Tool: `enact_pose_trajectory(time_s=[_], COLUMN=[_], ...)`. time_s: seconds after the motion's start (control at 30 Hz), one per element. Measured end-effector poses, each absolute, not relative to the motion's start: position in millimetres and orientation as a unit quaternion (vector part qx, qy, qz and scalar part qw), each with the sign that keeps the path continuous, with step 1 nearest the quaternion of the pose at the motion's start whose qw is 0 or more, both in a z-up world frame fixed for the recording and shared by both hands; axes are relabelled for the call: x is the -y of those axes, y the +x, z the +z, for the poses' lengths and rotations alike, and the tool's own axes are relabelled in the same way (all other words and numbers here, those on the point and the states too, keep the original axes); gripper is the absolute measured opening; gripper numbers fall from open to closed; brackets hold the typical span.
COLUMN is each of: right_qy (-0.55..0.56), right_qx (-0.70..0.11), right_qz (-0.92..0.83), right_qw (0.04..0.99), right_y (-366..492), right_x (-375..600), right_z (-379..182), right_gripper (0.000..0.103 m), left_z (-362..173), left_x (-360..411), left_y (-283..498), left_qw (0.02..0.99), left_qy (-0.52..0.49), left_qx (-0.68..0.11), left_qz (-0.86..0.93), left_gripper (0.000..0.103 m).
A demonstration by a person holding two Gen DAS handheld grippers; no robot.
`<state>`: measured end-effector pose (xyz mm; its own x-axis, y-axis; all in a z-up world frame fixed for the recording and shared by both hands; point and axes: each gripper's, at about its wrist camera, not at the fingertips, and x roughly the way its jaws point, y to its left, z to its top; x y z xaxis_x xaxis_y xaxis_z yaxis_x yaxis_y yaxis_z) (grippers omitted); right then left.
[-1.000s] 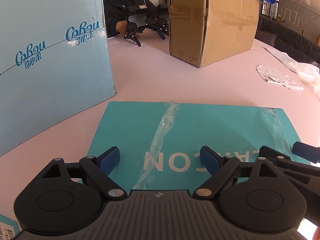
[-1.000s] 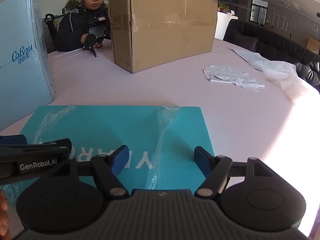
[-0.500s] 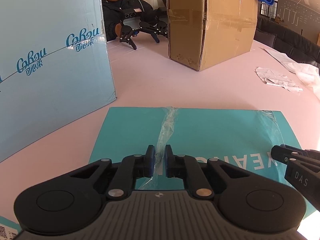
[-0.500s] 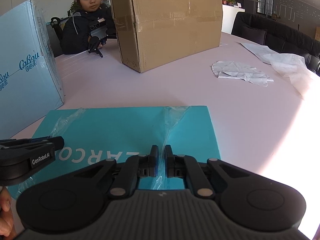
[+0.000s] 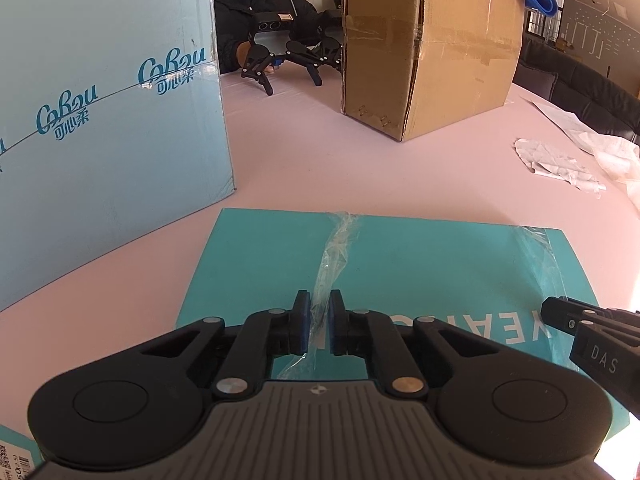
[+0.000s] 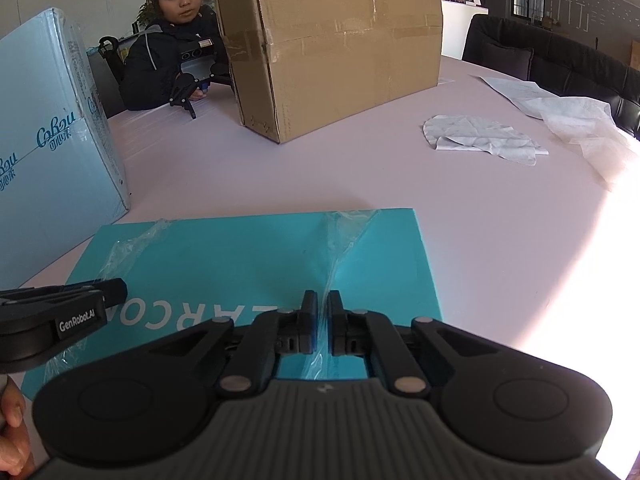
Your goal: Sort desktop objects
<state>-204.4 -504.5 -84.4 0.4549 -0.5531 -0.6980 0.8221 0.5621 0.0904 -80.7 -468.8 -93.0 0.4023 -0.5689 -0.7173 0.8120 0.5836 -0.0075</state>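
A flat teal box [image 5: 400,276] with white letters and strips of clear tape lies on the pale pink table, also in the right wrist view [image 6: 256,264]. My left gripper [image 5: 319,322] hovers over its near left part, jaws nearly shut with a narrow gap, nothing between them. My right gripper [image 6: 323,322] hovers over its near right part, jaws likewise nearly shut and empty. Each gripper shows at the edge of the other's view, the right one [image 5: 592,340] and the left one [image 6: 60,316].
A tall light-blue carton [image 5: 104,120] stands at the left. A brown cardboard box [image 5: 424,48] stands behind. Crumpled white paper [image 6: 480,136] lies at the right. A person across the table holds other grippers [image 5: 288,56]. A small teal box corner [image 5: 16,452] is at the near left.
Both grippers went from wide open to nearly shut, empty, and have lifted a little away from the teal box. The person opposite shifted her grippers.
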Motion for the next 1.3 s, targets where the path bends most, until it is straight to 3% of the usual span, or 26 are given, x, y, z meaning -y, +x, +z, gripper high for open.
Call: enact_pose_trajectory(time_s=[0.63,0.97,1.07,1.2,1.3], right_qy=[0.205,0.2,0.202,0.22,0.226], right_qx=[-0.321,-0.304,-0.303,-0.297,-0.296], right_qz=[-0.419,-0.422,-0.421,-0.42,-0.416], right_qw=[0.824,0.83,0.831,0.829,0.83], right_y=[-201,-199,-199,-204,-205], right_x=[506,507,507,511,510], right_z=[-85,-89,-88,-87,-85], right_gripper=[0.003,0.012,0.015,0.007,0.007], left_z=[-93,-93,-92,-91,-89], left_x=[474,477,477,478,476], left_y=[-84,-84,-83,-86,-84], left_qw=[0.817,0.823,0.819,0.817,0.82], left_qy=[0.202,0.199,0.197,0.203,0.197], left_qx=[-0.342,-0.344,-0.347,-0.35,-0.351], left_qz=[-0.417,-0.405,-0.412,-0.412,-0.408], left_gripper=[0.007,0.019,0.018,0.01,0.009])
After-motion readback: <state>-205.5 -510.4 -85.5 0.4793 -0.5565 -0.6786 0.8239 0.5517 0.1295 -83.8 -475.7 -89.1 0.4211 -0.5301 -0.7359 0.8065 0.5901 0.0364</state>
